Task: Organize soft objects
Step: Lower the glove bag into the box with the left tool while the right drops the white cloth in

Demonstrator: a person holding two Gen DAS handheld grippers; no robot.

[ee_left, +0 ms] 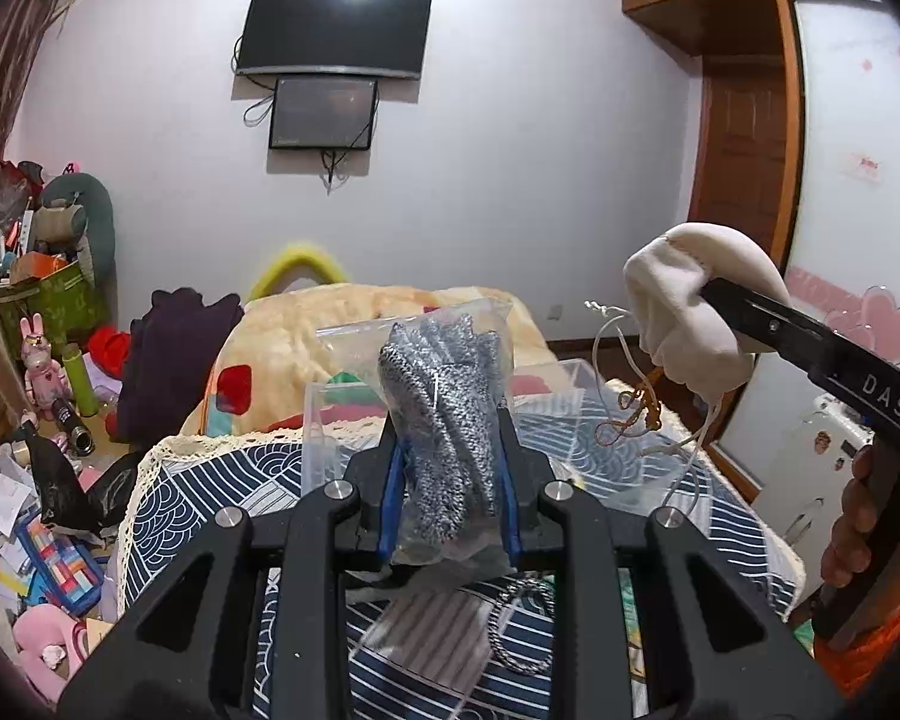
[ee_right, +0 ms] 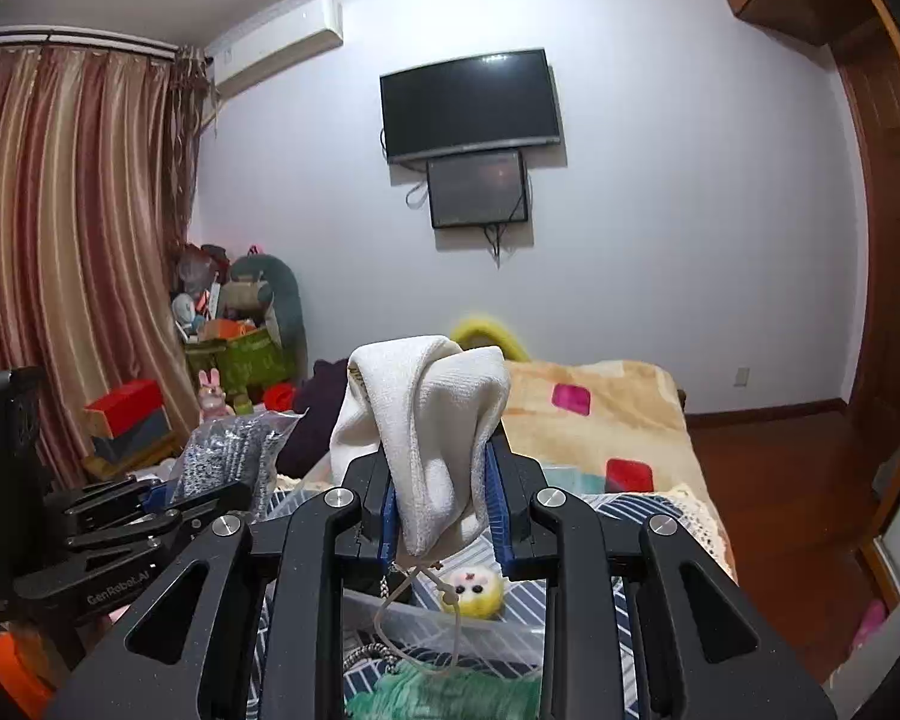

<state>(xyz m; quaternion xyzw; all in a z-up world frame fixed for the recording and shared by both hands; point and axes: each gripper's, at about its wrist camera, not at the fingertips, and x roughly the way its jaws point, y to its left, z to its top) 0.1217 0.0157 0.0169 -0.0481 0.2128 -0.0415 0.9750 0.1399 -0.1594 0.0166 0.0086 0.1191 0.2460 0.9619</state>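
Left gripper (ee_left: 447, 450) clamps a bagged knit (ee_left: 444, 420); right gripper (ee_right: 441, 480) pinches a white pouch (ee_right: 426, 426), both aloft above the clear box (ee_left: 570, 378) on the bed. Lower each squarely inside before releasing, minding the pouch's dangling cords (ee_left: 648, 420).

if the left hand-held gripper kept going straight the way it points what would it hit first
Probably the clear plastic box on the bed just ahead. The left hand-held gripper, shut on a bagged grey knit item, points over it toward the blanket; depth is unclear.
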